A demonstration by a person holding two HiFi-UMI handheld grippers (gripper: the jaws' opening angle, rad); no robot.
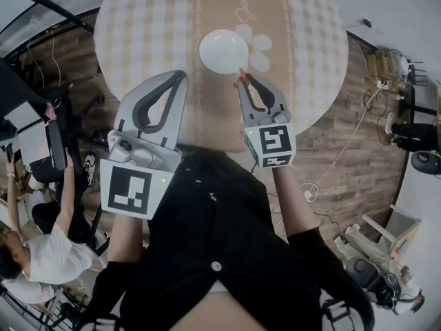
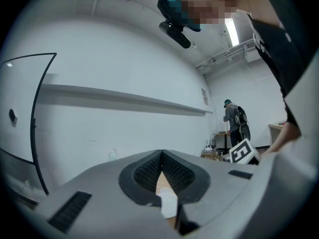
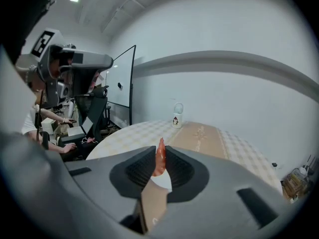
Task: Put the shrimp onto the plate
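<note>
A white plate (image 1: 222, 50) lies on the round checked table (image 1: 145, 26), on its tan centre strip. My right gripper (image 1: 242, 80) hovers just off the plate's near right rim, shut on an orange shrimp (image 1: 241, 73) whose tip pokes out beyond the jaws. In the right gripper view the shrimp (image 3: 159, 159) stands upright between the pads of the right gripper (image 3: 160, 156), with part of the plate (image 3: 161, 181) showing below. My left gripper (image 1: 182, 74) is held to the left over the table's near edge, shut and empty; its jaws (image 2: 162, 156) meet at the tips.
A small white bottle (image 3: 177, 115) stands at the table's far side. A printed flower (image 1: 258, 50) marks the cloth right of the plate. A seated person (image 1: 38, 254) and desk are at the left. Cables and gear (image 1: 386, 67) lie on the wood floor at right.
</note>
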